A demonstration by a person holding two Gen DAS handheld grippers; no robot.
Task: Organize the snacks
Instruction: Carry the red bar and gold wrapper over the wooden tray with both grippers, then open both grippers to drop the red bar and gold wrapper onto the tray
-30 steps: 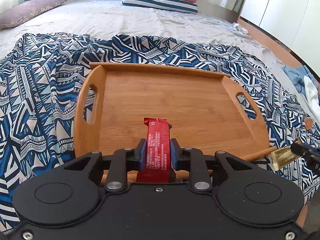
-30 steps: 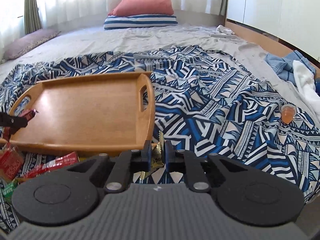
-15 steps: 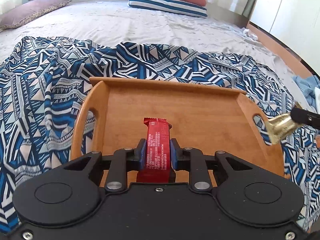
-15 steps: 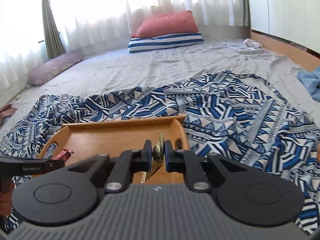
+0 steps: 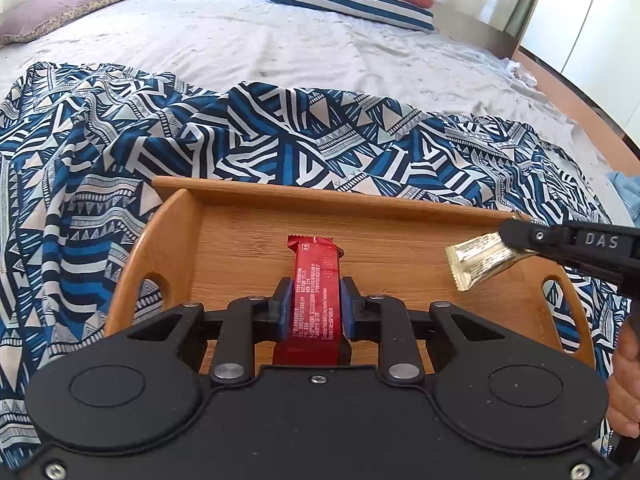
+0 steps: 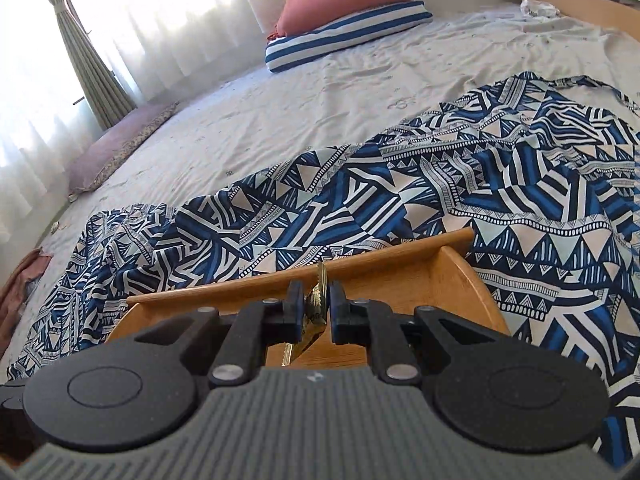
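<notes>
A wooden tray (image 5: 400,208) with cut-out handles lies on a blue patterned cloth (image 5: 120,152) on a bed. My left gripper (image 5: 314,304) is shut on a red snack bar (image 5: 318,280), held over the tray's near middle. From the right, my right gripper (image 5: 516,240) reaches over the tray, shut on a gold snack packet (image 5: 476,260) that hangs above the tray's right part. In the right wrist view the right gripper (image 6: 316,308) pinches the gold packet (image 6: 320,280) edge-on, with the tray's far rim (image 6: 400,254) just beyond.
Grey bedsheet (image 5: 260,40) stretches beyond the cloth. A striped pillow (image 5: 352,0) with a red cushion lies at the head, a mauve pillow (image 5: 68,4) at far left. A hand (image 5: 624,384) grips the right tool. Curtains (image 6: 92,52) hang at the window.
Both grippers moved forward over the tray. The right gripper swung left, from beside the tray's right end to above its right part, carrying the gold packet.
</notes>
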